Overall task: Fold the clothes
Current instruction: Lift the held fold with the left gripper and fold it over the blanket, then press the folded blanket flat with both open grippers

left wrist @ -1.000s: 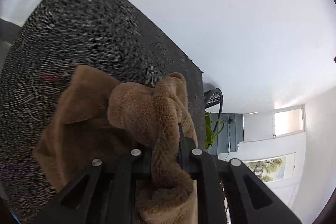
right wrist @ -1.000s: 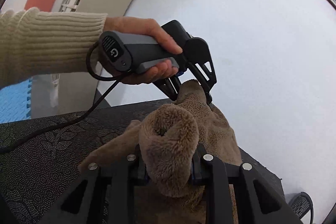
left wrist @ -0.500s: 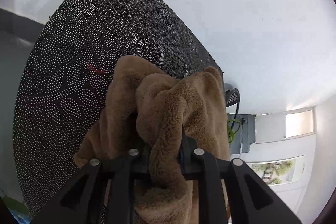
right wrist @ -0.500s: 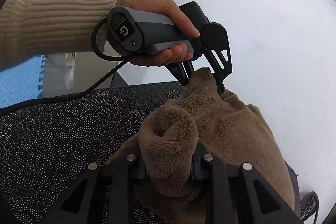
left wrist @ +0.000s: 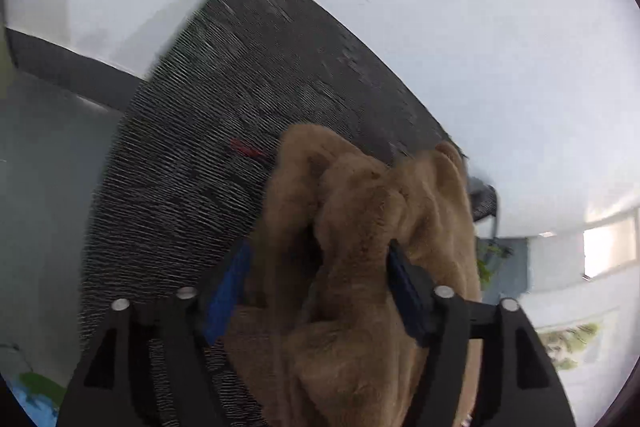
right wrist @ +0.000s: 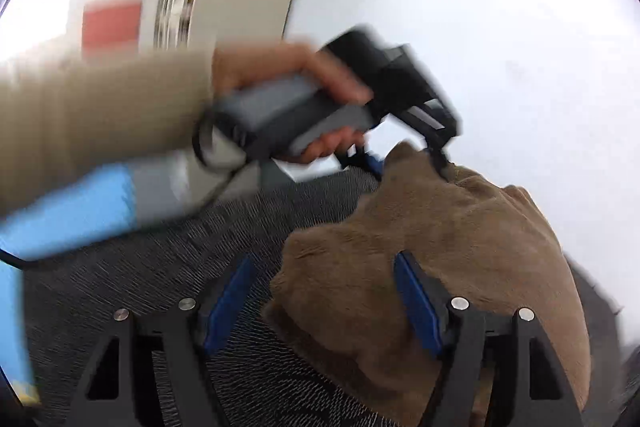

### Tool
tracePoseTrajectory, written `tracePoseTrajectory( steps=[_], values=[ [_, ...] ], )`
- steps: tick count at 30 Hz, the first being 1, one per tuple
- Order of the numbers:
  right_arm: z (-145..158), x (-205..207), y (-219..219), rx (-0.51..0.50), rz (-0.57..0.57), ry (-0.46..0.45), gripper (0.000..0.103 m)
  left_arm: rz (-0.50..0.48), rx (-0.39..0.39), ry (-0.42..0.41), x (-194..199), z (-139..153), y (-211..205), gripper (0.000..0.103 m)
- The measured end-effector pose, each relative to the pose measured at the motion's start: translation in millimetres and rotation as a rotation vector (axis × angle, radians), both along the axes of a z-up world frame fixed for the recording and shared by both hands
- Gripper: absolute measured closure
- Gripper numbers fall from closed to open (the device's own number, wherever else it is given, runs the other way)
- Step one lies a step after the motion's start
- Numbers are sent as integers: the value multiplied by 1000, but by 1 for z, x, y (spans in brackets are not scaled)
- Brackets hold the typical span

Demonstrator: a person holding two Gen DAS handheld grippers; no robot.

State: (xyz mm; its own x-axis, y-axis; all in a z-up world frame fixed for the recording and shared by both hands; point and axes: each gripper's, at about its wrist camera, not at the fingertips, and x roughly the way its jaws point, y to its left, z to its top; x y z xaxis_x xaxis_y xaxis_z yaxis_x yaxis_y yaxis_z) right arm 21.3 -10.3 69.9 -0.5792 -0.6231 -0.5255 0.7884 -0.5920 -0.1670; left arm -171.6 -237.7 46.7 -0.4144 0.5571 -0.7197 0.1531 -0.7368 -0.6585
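We see a brown fleece garment [left wrist: 372, 227] bunched in a heap on the dark dotted bench [left wrist: 208, 155], near its far corner by the white wall [left wrist: 460, 7]. Both views are motion-blurred.

Left gripper [left wrist: 318, 287]: jaws have just been opening and now stand wide. A fold of the fleece rises between the blue pads [left wrist: 224, 295]; the left pad stands clear of the cloth, the right-side one lies against it. No pinch that we can see.

Right gripper [right wrist: 320, 299]: jaws likewise have just been opening, now wide apart. The near edge of the garment [right wrist: 432, 247] sits between them; the left pad is over bare bench [right wrist: 160, 267], the right pad touches the fleece.

From the right wrist view, the left hand [right wrist: 280, 75], in a ribbed beige sleeve [right wrist: 104, 119], grips the grey handle above the far end of the heap.
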Motion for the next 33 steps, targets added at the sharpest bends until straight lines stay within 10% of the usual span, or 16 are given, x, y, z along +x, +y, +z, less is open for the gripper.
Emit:
tracePoseTrajectory(
  steps=[10, 17, 33],
  values=[
    [38, -77, 132, -267, -432, -18, 29, 15, 52, 166, 22, 67, 33, 22],
    [18, -82, 123, -231, -339, -94, 29, -104, -32, 118, 31, 48, 115, 21],
    [-41, -110, 108, -41, -249, -279, 27, -99, -225, 318, 60, 7, 124, 21]
  ],
)
